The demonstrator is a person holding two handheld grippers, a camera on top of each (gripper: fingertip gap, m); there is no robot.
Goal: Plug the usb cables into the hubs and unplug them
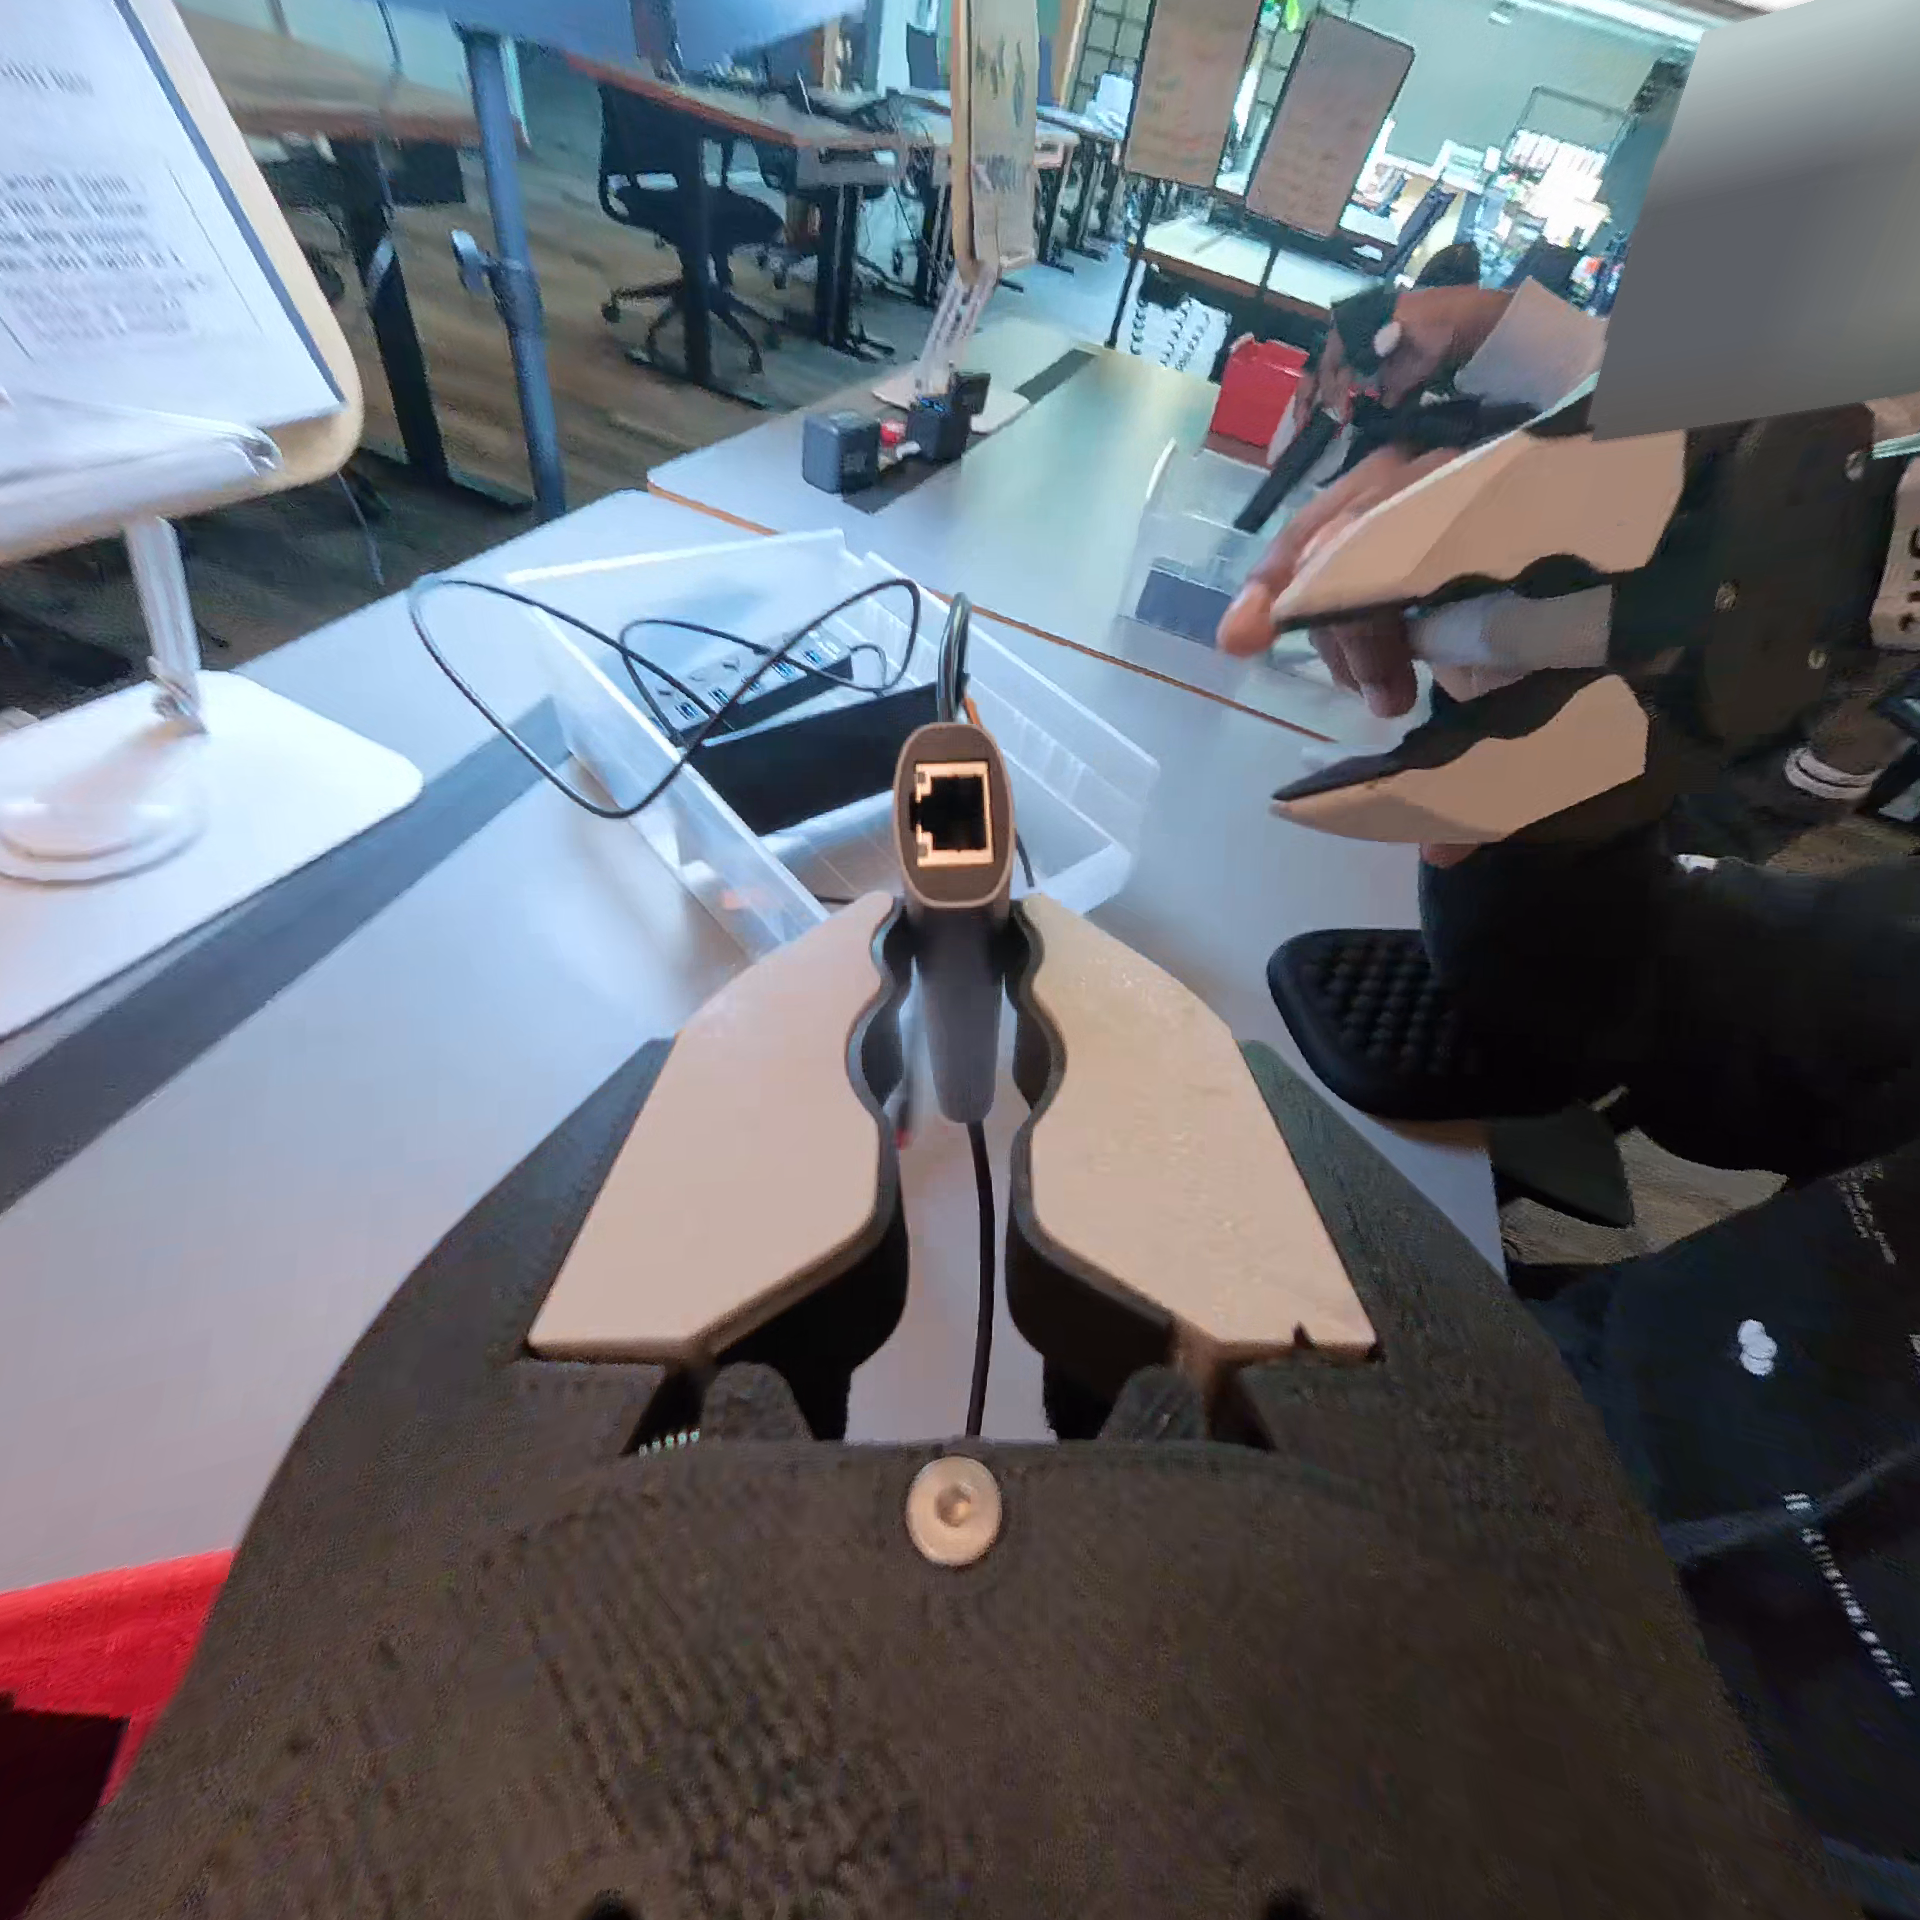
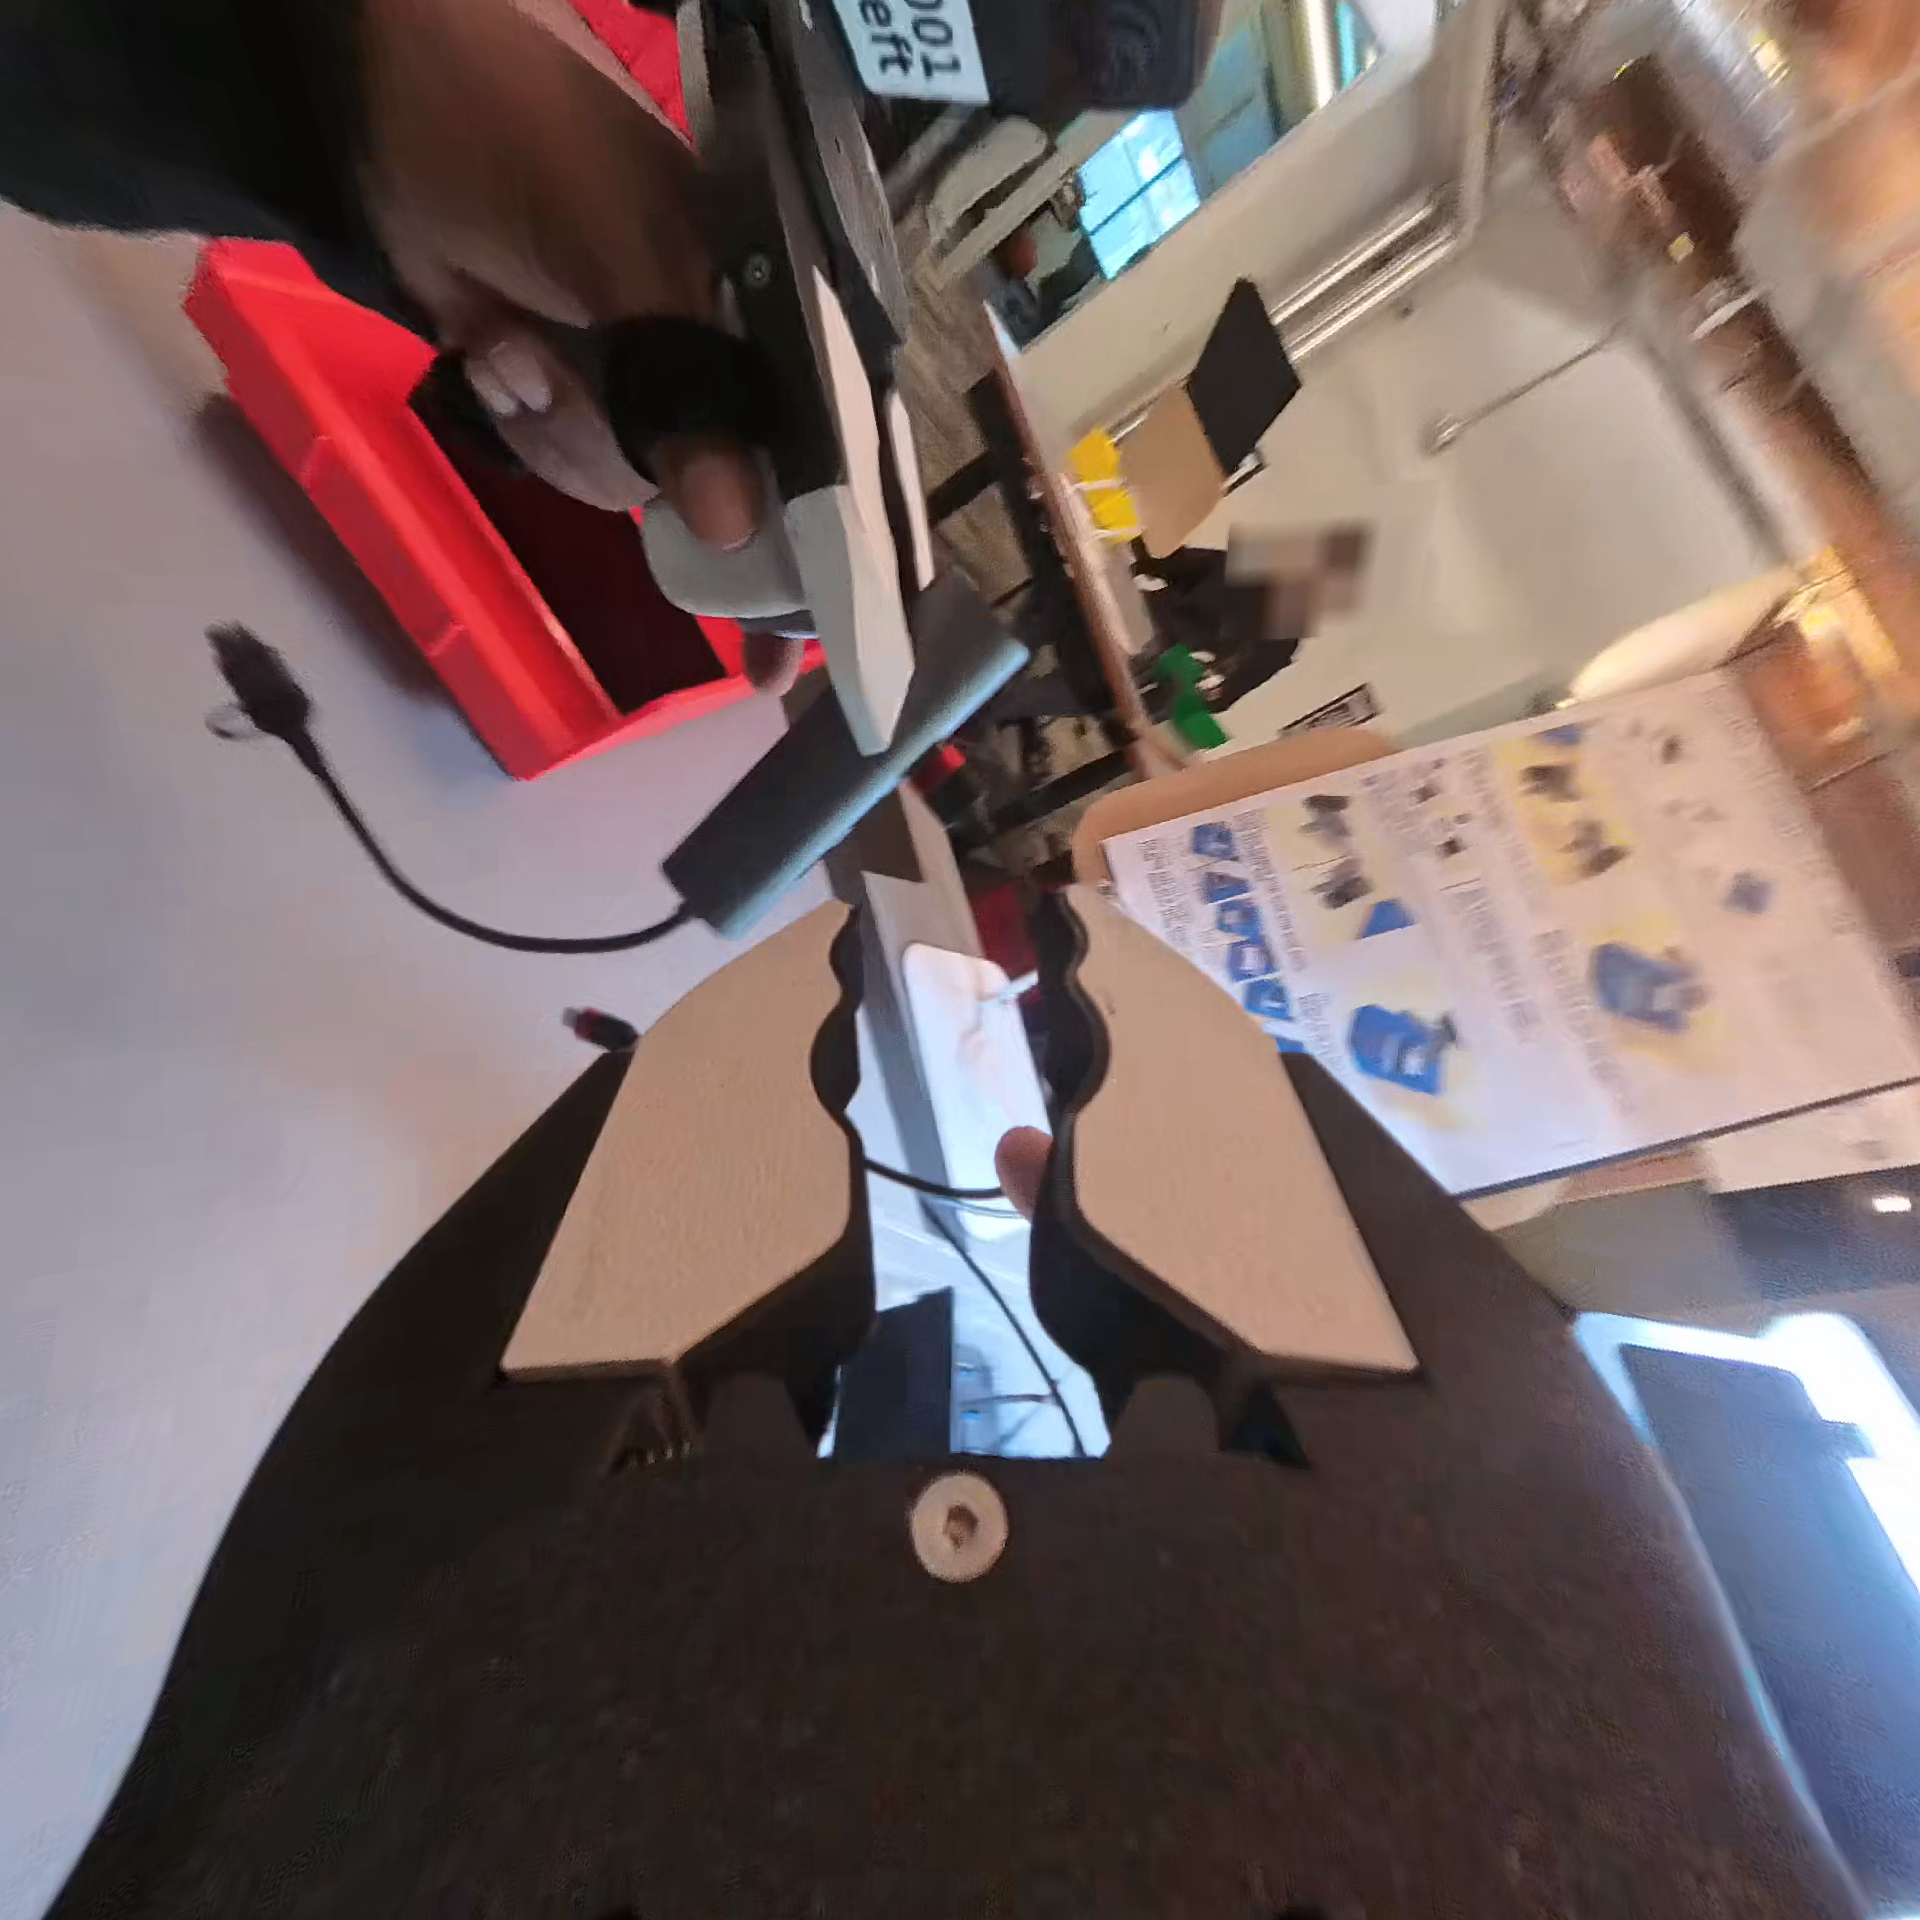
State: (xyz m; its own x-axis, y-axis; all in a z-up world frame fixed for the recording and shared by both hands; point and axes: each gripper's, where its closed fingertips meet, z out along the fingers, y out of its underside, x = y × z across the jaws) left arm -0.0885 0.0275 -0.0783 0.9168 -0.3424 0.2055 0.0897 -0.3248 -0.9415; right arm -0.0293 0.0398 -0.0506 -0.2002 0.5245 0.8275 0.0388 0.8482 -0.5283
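My left gripper [image 1: 954, 909] is shut on a slim grey hub [image 1: 954, 831] and holds it above the white table, its square network port facing the camera. The hub's thin black cable [image 1: 979, 1268] hangs down between the fingers. In the right wrist view the same hub [image 2: 831, 800] sticks out of the left gripper [image 2: 883, 675], and its cable ends in a black plug [image 2: 260, 675] over the table. My right gripper [image 2: 951, 914] is open and empty. It shows in the left wrist view [image 1: 1283, 712] to the right of the hub, apart from it.
A clear plastic bin [image 1: 1091, 769] behind the hub holds a black hub [image 1: 748, 691] and looped black cables. A white document stand [image 1: 156, 790] is at the left, a red bin [image 2: 416, 499] at the table's near edge. A small connector [image 2: 592, 1027] lies on the table. My right fingertips sit around 7 cm from my left ones.
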